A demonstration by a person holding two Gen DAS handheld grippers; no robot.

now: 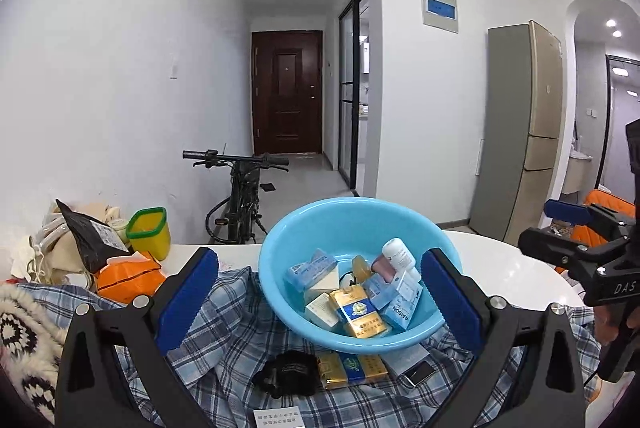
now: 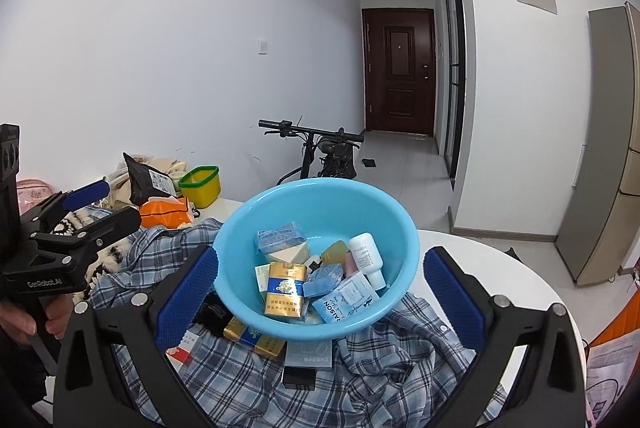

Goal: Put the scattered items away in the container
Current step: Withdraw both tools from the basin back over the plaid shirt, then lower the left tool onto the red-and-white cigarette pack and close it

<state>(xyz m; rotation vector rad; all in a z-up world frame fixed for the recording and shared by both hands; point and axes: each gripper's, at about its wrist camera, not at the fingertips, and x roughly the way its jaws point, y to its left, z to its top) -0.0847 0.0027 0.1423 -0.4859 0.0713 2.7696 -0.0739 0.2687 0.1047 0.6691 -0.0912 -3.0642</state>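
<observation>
Basin (image 1: 360,224) of light blue plastic, on a plaid shirt (image 1: 224,312) over the white bench (image 1: 512,268), holding boxes and 1 white bottle (image 1: 398,253). Left tongs (image 1: 320,308) and right tongs (image 2: 320,302) both spread wide, empty, straddling the basin. Gold box (image 1: 352,368) just below, outside.

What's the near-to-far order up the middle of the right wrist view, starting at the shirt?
Plaid shirt → black box → gold pack outside the basin → blue basin holding boxes and a white bottle → bicycle → brown door.
</observation>
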